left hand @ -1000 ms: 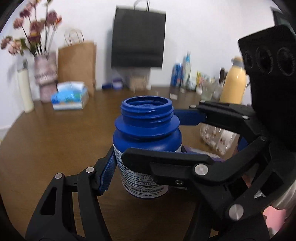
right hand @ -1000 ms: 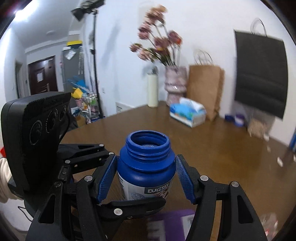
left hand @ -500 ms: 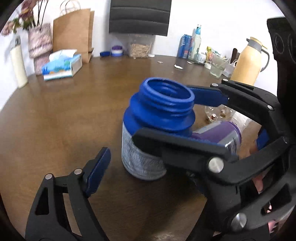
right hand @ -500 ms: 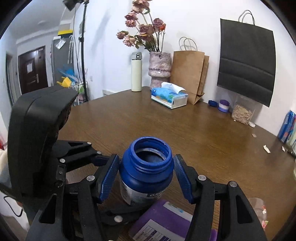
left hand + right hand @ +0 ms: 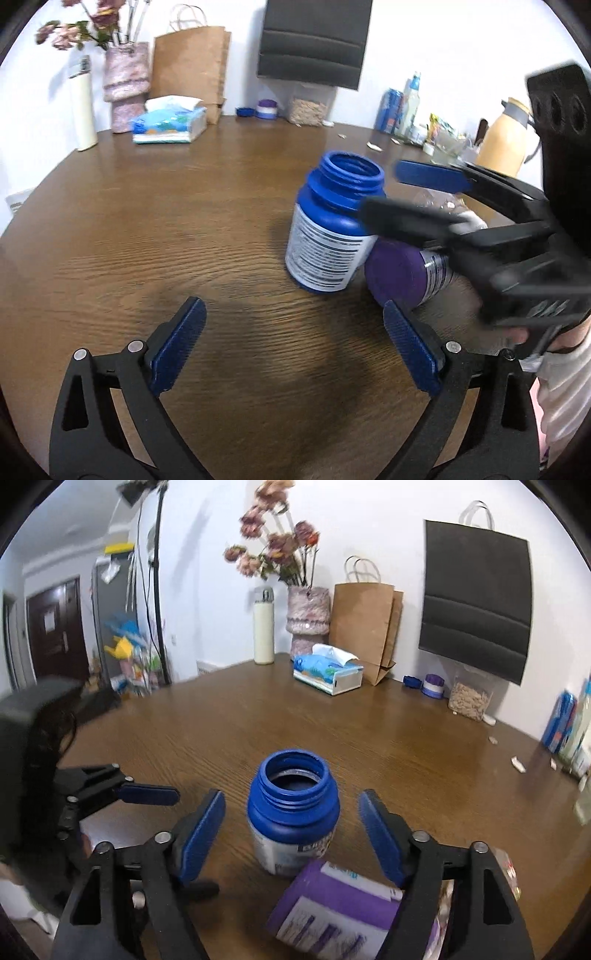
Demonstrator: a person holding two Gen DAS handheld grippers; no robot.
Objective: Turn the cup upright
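Note:
The blue bottle (image 5: 334, 225) that serves as the cup stands upright on the brown table (image 5: 155, 236), its open mouth facing up. In the right wrist view the blue bottle (image 5: 291, 812) sits between the fingers of my right gripper (image 5: 291, 801), which is open with a clear gap on each side. My left gripper (image 5: 293, 310) is open too and holds nothing. It sits nearer than the bottle and to its left. A purple bottle (image 5: 402, 273) lies on its side, touching the blue bottle's base.
Along the table's far edge stand a white flask (image 5: 84, 107), a flower vase (image 5: 125, 81), a tissue box (image 5: 170, 125), a brown paper bag (image 5: 188, 70), cans and a yellow thermos (image 5: 506, 147). A clear plastic item (image 5: 506, 867) lies at the right.
Both grippers were shut on the blue bottle a second ago. The left let go first and drew back, then the right opened. The bottle now stands on the table.

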